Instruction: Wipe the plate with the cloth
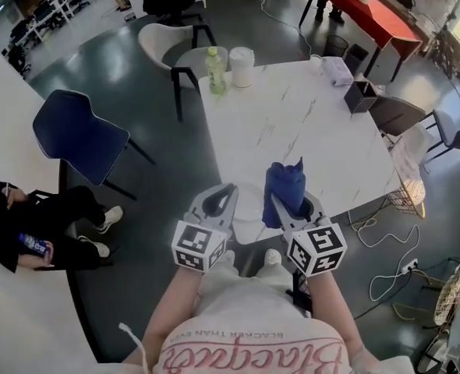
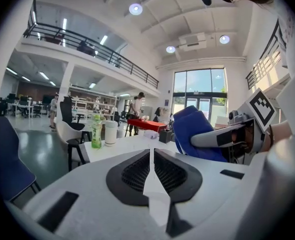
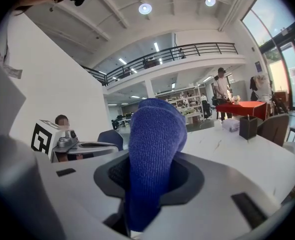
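Note:
My left gripper (image 1: 228,191) is shut on a thin white edge, seemingly the rim of the plate (image 2: 151,184), which shows edge-on between its dark pads. In the head view the plate (image 1: 250,209) is a pale shape over the table's near corner, between the two grippers. My right gripper (image 1: 292,199) is shut on a blue cloth (image 1: 284,181) that stands up out of its jaws. The cloth (image 3: 155,149) fills the middle of the right gripper view. From the left gripper view the cloth (image 2: 197,134) hangs just right of the plate's edge, not visibly touching it.
The white marble table (image 1: 308,123) carries a green bottle (image 1: 215,70), a white container (image 1: 242,66), a tissue pack (image 1: 337,70) and a black box (image 1: 361,96) along its far side. A blue chair (image 1: 78,135) and a seated person (image 1: 27,224) are at left.

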Tool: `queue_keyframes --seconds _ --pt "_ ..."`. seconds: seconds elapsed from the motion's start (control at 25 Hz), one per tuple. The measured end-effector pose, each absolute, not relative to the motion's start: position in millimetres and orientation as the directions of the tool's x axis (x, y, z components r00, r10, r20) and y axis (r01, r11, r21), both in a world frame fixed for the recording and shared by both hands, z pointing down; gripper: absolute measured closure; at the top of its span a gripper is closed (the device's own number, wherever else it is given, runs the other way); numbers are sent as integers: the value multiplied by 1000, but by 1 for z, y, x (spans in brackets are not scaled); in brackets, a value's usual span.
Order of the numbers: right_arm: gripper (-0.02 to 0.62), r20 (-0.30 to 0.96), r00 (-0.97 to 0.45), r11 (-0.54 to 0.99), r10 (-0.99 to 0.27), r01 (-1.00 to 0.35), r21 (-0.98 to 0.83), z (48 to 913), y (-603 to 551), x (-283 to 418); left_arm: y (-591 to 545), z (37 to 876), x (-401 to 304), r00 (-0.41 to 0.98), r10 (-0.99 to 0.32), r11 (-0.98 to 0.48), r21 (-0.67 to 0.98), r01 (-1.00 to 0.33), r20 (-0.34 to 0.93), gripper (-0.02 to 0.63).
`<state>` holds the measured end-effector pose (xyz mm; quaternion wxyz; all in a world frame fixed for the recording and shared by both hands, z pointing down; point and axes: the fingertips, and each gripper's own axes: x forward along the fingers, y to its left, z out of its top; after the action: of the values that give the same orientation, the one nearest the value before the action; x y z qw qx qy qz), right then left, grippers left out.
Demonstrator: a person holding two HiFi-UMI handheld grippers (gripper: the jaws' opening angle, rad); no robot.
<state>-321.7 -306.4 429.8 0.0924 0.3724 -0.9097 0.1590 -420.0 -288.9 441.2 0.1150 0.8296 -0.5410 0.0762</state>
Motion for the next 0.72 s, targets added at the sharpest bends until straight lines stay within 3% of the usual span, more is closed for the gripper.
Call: queue_keyframes --seconds 0.16,0.28,0.36,0.72 --pt "477 298 -670 632 -680 -741 -224 436 -298 -331 -288 454 -432 463 -846 -429 175 -886 266 590" --pt "477 311 -643 601 -700 -766 -229 444 -293 -337 -289 466 -440 495 -822 -447 220 -867 281 468" --pt "477 317 -628 582 -711 -778 -235 448 -290 -342 -288 474 -447 508 -810 -452 241 -859 292 442" --pt "477 348 -593 538 -726 -805 -249 467 -280 -364 -285 523 -474 569 -735 -446 369 -816 369 423"
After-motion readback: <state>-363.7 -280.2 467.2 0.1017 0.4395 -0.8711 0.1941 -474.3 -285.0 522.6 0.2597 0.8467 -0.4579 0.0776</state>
